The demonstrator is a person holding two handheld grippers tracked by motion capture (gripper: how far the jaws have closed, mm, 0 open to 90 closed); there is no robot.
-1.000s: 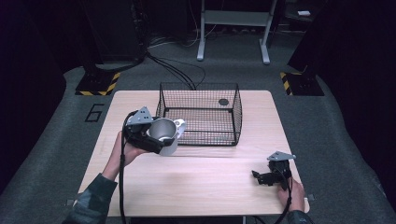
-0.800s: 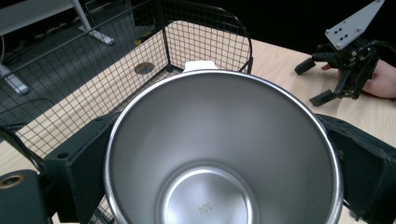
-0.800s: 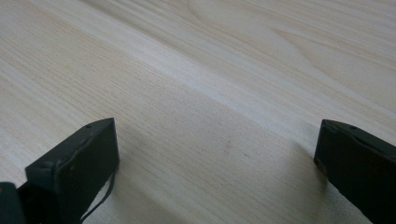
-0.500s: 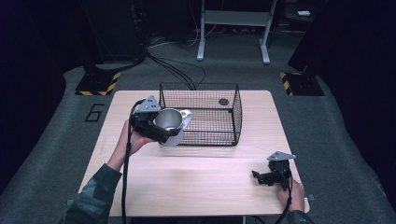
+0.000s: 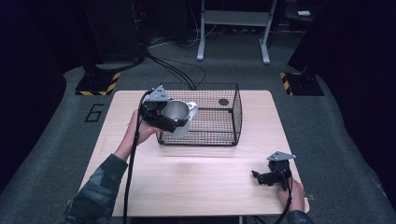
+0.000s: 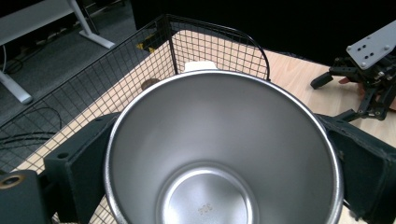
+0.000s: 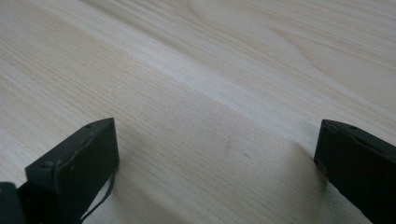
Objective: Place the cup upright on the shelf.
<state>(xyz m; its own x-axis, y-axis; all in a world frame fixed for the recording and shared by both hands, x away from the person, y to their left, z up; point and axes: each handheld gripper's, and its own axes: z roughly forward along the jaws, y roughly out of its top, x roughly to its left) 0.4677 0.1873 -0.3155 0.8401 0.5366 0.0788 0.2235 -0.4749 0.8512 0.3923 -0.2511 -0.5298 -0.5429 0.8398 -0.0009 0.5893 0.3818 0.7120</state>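
Note:
My left gripper [image 5: 169, 117] is shut on a steel cup [image 5: 176, 114] and holds it tilted over the near left corner of a black wire basket [image 5: 219, 122]. In the left gripper view the cup [image 6: 224, 154] is seen from its mouth and is empty, with a black jaw on each side. A small dark round thing [image 5: 223, 101] lies on the basket floor at the back. My right gripper [image 5: 259, 178] rests low on the table near the front right, its jaws wide apart with bare wood [image 7: 210, 140] between them.
The wooden table [image 5: 196, 186] has open room in front of the basket. A cable [image 5: 130, 177] trails from the left gripper along the person's sleeve. Grey floor, a desk frame [image 5: 233, 28] and hazard-striped bases [image 5: 95, 86] lie beyond the table.
The left gripper has carried the cup up and to the right, from beside the basket's left side to over its near left corner. The right gripper has stayed put.

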